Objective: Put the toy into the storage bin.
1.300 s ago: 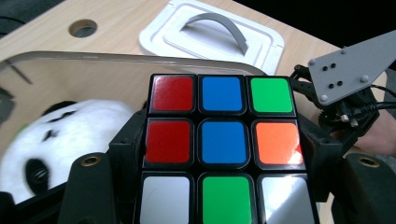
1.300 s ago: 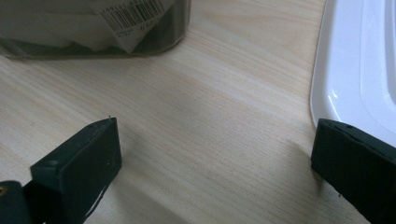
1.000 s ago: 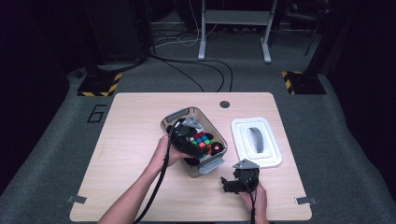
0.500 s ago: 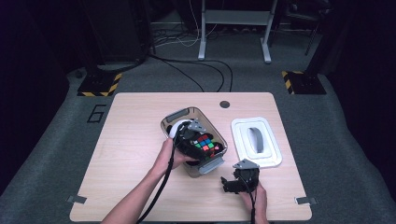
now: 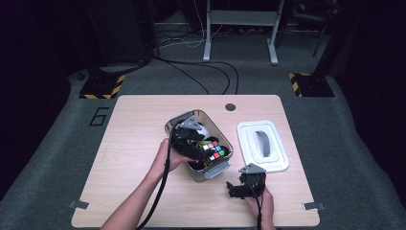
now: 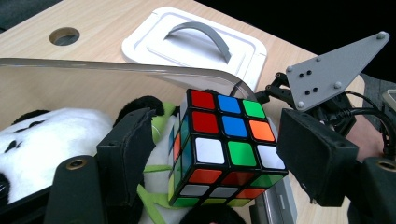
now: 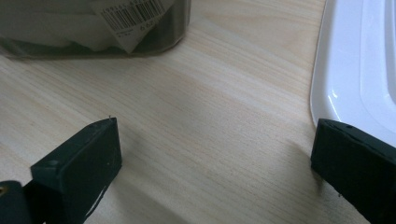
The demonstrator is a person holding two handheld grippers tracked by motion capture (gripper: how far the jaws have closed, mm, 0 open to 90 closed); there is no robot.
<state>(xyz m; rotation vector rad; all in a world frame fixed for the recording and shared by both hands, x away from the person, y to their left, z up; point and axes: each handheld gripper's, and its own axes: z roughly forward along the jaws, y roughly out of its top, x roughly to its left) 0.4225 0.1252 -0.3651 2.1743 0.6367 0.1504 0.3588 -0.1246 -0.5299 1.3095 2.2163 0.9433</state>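
In the high view, a clear plastic bin (image 5: 198,143) is seen at the centre of the counter (image 5: 129,139), with its white lid (image 5: 263,145) lying apart at centre right. The left tool (image 5: 191,141) is reached into the bin over a Rubik's cube (image 5: 213,151), while the right tool (image 5: 244,184) is held low over the counter at lower centre.

In the left gripper view, the cube (image 6: 224,147) is shown resting on a panda plush (image 6: 42,135) inside the bin. The jaws have just been opening and are parted on either side of the cube, with a gap visible at each pad, so nothing is clamped. What the high view hides is made plain here: the cube sits tilted on soft stuffing. It could be tipped or rolled off the plush if it were brushed by a jaw as the tool is withdrawn.

In the right gripper view, the jaws are spread wide over bare wood with nothing between them. A barcode label (image 7: 133,18) on the bin wall is shown at the top, and the lid's edge (image 7: 355,65) at the right.
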